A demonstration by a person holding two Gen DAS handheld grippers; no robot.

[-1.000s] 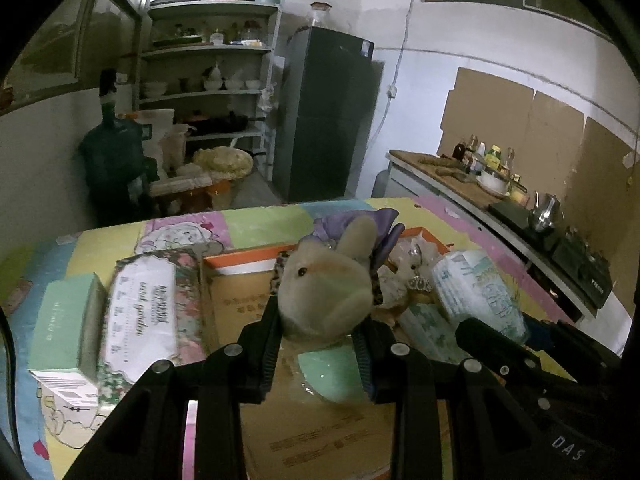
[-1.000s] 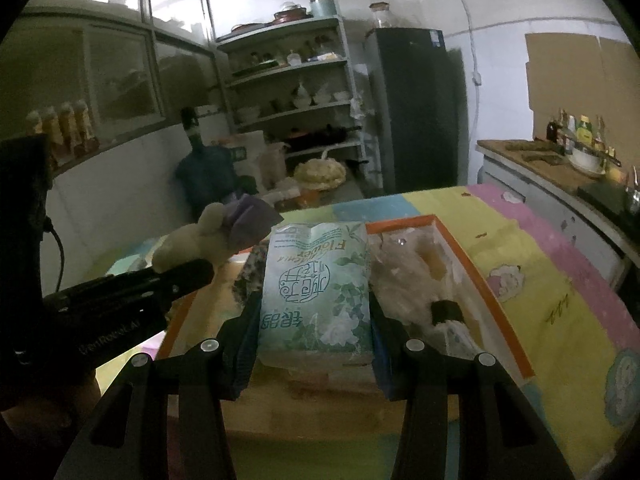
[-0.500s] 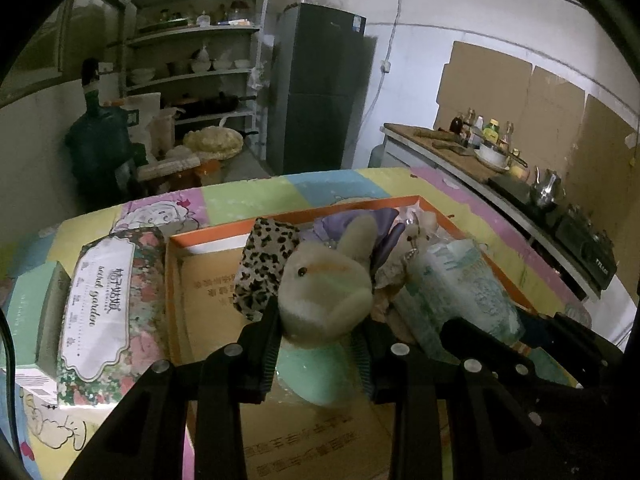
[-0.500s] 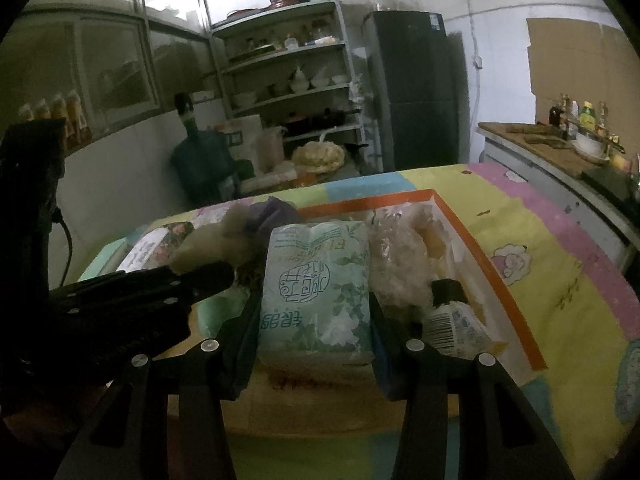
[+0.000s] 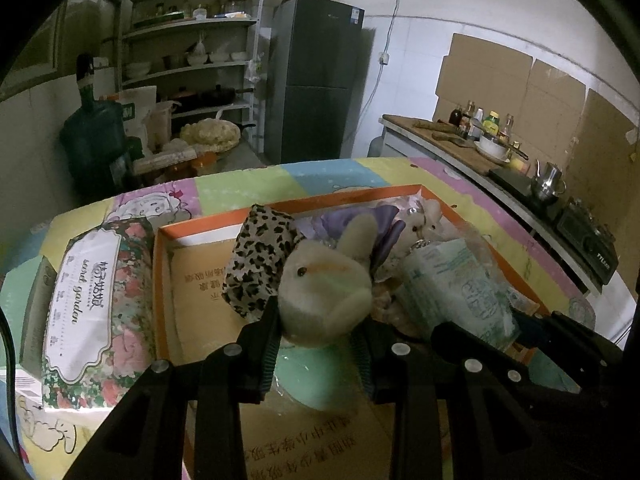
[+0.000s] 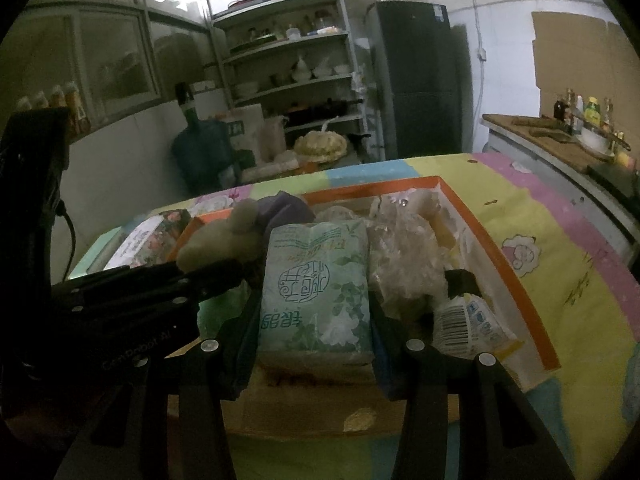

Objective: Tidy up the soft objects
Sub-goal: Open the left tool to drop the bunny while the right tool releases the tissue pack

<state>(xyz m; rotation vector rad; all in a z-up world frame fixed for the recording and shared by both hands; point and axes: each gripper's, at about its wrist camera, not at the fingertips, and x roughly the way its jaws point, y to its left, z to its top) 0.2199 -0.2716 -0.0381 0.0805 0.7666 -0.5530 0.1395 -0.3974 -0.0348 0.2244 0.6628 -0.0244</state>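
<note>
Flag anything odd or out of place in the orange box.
One thing: a small plastic bottle with a barcode label lies tipped on its side at the right of the orange box, among plush and tissue packs. It looks hard, not soft. Nothing spilled or damaged.

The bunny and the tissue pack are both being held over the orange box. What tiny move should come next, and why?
Probably lower the left gripper a little and let go. It is shut on the plush bunny, which hangs over the orange box beside the leopard pouch, with bare cardboard below. The right gripper is shut on the tissue pack close alongside, so one at a time seems safer.
</note>
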